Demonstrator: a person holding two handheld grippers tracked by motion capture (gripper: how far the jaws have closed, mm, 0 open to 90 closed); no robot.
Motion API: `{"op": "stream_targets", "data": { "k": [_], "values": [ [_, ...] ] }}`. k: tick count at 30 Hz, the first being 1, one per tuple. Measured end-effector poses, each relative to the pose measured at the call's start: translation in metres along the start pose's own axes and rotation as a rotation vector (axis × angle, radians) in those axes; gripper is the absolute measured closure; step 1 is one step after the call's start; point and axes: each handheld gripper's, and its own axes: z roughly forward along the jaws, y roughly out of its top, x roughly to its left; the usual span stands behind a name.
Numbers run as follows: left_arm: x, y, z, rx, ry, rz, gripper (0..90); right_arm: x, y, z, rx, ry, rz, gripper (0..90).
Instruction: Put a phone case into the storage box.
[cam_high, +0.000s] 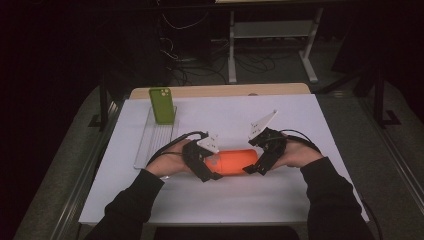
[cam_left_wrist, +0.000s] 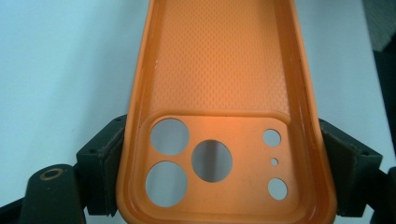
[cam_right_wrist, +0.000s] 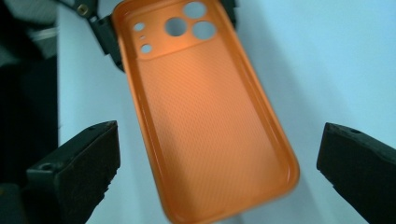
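high view | left tool (cam_high: 212, 172) grips orange case (cam_high: 232, 161) | right tool (cam_high: 253, 167) wide, hiding case's far end

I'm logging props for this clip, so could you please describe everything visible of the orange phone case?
The orange phone case is an empty shell of what looks like soft rubbery plastic, with a raised rim and a finely dotted inner face turned toward both gripper cameras. Its camera end has three large round holes and three small ones. The left gripper clamps that end by its two long sides. The right gripper stands open around the far end without touching. The case lies lengthwise between the hands over the white table.
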Motion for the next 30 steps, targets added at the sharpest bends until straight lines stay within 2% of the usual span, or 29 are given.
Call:
{"op": "stream_targets", "data": {
  "k": [1,5,6,7,8,9,11,12,13,17,20,25,30],
  "values": [
    [0.001,-0.001,-0.001,-0.002,0.017,-0.009,16.5,-0.003,-0.002,-0.001,-0.026,-0.019,-0.010,0.0],
    [0.007,-0.004,-0.005,0.012,0.077,-0.073,16.4,-0.009,-0.010,-0.005,-0.071,-0.099,0.079,0.0],
    [0.008,-0.005,-0.005,0.012,0.088,-0.088,16.4,-0.008,-0.012,-0.006,-0.082,-0.103,0.129,0.0],
    [0.009,-0.006,-0.006,0.015,0.106,-0.115,16.4,-0.009,-0.014,-0.006,-0.087,-0.109,0.146,0.0],
    [0.010,-0.006,-0.007,0.020,0.121,-0.129,16.4,-0.008,-0.017,-0.006,-0.110,-0.114,0.198,0.0],
    [0.011,-0.006,-0.007,0.017,0.135,-0.150,16.3,-0.009,-0.020,-0.006,-0.124,-0.113,0.220,0.0],
    [0.011,-0.007,-0.007,0.018,0.168,-0.181,16.3,-0.010,-0.026,-0.005,-0.148,-0.147,0.260,0.0],
    [0.011,-0.007,-0.007,0.016,0.188,-0.202,16.3,-0.009,-0.029,-0.004,-0.154,-0.148,0.283,0.0],
    [0.011,-0.007,-0.008,0.025,0.199,-0.211,16.3,-0.009,-0.032,-0.003,-0.162,-0.154,0.297,0.0],
    [0.009,-0.006,-0.008,0.012,0.238,-0.272,16.3,-0.005,-0.043,0.001,-0.186,-0.189,0.367,0.0],
    [0.009,-0.005,-0.008,0.026,0.250,-0.280,16.3,-0.002,-0.051,0.006,-0.234,-0.231,0.415,0.0],
    [0.007,-0.003,-0.005,0.037,0.266,-0.303,16.2,0.008,-0.061,0.018,-0.279,-0.327,0.442,0.0],
    [0.006,-0.002,-0.004,0.033,0.264,-0.307,16.2,0.010,-0.069,0.023,-0.300,-0.319,0.471,0.0]
  ]
}}
